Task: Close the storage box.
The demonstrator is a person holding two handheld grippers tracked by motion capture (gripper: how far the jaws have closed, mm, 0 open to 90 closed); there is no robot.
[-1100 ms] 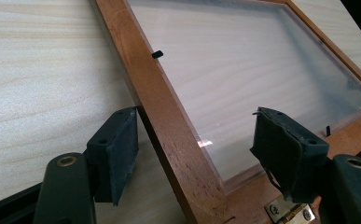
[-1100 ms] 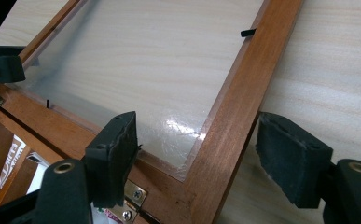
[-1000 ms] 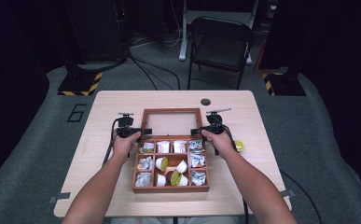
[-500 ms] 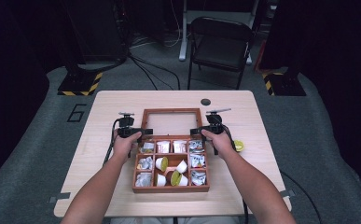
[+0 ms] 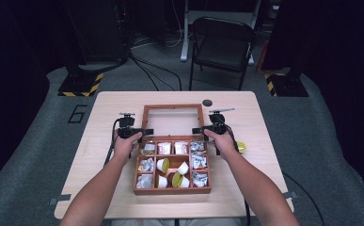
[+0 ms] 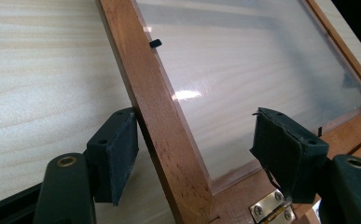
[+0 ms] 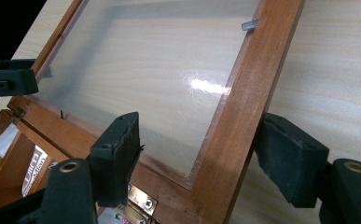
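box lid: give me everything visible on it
The lid is a reddish-brown wooden frame around a clear, slightly hazy pane that shows the pale table through it. It stands swung open behind the compartment box, joined to it by brass hinges. A small dark clip sits on the inner edge of a side rail. The left gripper straddles one side rail, its outer pad at the wood; the right gripper straddles the other.

The box (image 5: pixel 172 165) sits in the middle of the table (image 5: pixel 99 117), its lid (image 5: pixel 172 118) lying open behind it. A small disc (image 5: pixel 208 102) lies behind the lid's right corner; a chair (image 5: pixel 222 44) stands beyond the table.
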